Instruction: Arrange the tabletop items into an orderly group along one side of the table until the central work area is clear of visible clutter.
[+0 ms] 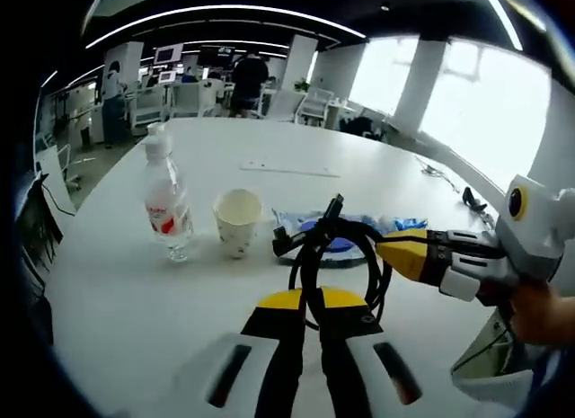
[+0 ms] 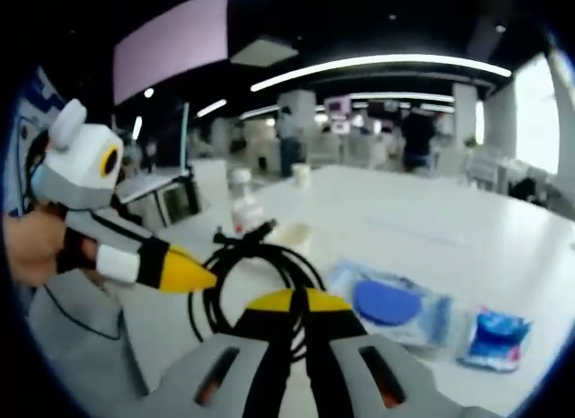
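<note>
My left gripper (image 1: 310, 303) is clamped on the black coiled cable (image 1: 346, 256), and my right gripper (image 1: 388, 247) pinches the same coil from the side. Beyond it, the paper cup (image 1: 238, 222) stands beside the water bottle (image 1: 167, 202), red label unreadable. A clear bag with a blue disc (image 2: 388, 303) lies on the white table (image 1: 269, 153), with a blue packet (image 2: 496, 339) beside the bag.

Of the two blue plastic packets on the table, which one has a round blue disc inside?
The larger clear packet, lying next to the coiled black cable. A round blue disc shows through its wrapper. The smaller blue packet beyond it shows no disc.
</note>
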